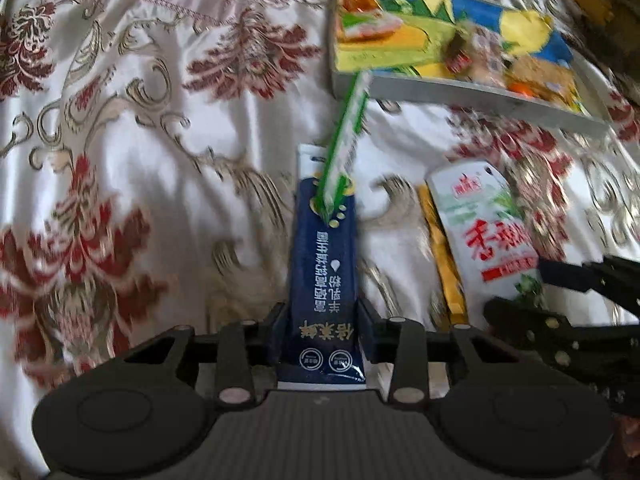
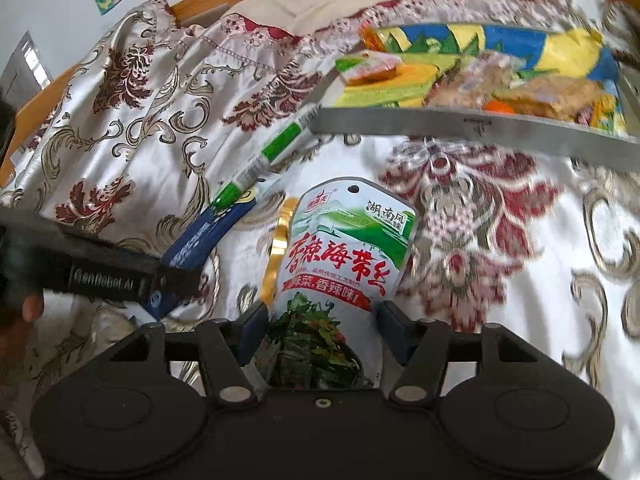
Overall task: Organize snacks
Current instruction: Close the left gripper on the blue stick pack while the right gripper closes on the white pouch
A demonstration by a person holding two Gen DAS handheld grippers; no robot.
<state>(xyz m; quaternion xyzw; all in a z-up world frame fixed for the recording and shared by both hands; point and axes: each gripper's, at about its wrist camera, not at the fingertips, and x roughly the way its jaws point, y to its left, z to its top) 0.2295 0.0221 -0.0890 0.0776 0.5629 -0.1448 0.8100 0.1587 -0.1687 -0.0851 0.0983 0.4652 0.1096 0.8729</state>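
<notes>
navy sachet "倍乐鲜", pouch "香辣海带丝"

Left gripper and right gripper clamped, tilted downward

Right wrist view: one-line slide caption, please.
Right tool grips seaweed pouch before the tray; left tool holds a blue sachet.

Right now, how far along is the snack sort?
Done: several snacks lie in the tray. In hand: left hand-held gripper clamps the navy sachet; right hand-held gripper brackets the seaweed pouch. Left: both, plus green stick and gold packet.
</notes>
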